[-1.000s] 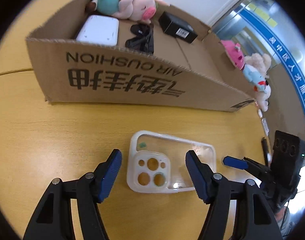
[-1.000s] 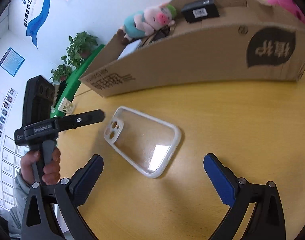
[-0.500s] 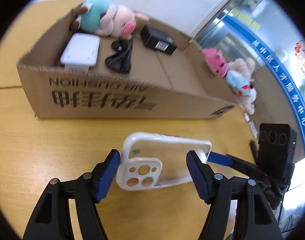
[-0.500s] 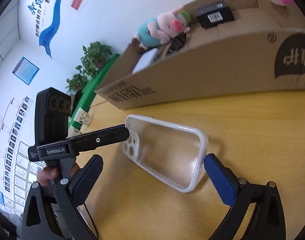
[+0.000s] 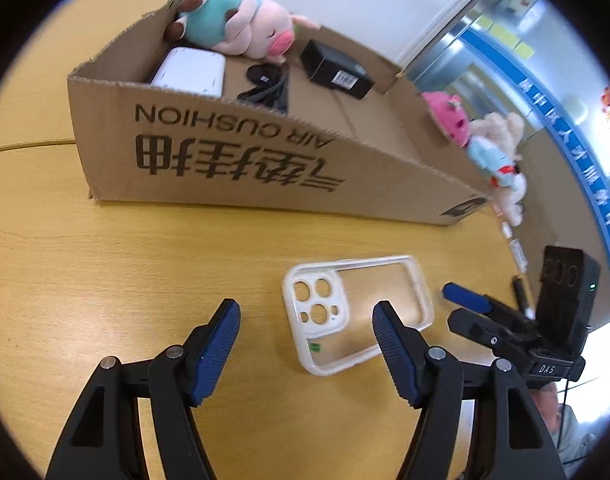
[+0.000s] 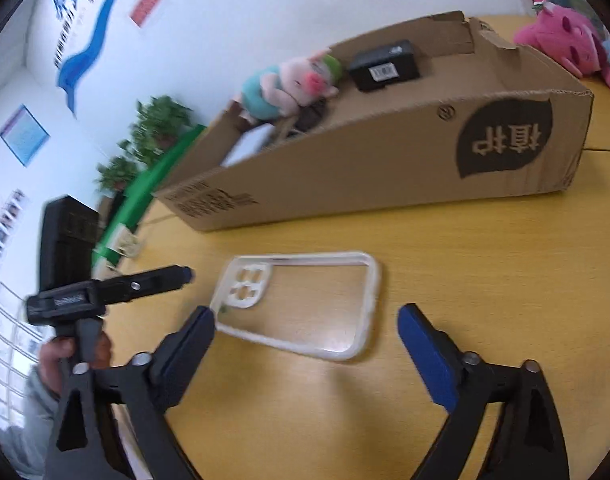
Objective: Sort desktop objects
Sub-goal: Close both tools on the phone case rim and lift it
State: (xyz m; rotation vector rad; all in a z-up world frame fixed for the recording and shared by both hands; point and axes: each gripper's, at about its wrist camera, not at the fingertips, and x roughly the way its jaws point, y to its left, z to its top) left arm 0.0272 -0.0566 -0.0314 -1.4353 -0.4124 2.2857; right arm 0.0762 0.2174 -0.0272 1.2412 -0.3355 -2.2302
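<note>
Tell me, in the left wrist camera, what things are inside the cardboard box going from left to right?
White device → black strap bundle → black box with a barcode label. The pig plush lies along the back edge, overlapping them.

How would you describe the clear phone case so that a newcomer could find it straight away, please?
Start at the big open cardboard box on the yellow wooden table. On the bare tabletop in front of the box's printed side lies the phone case. It is the only see-through thing here: a clear back with a white rim and a white camera-hole block, unlike the plush toys and black items in the box.
</note>
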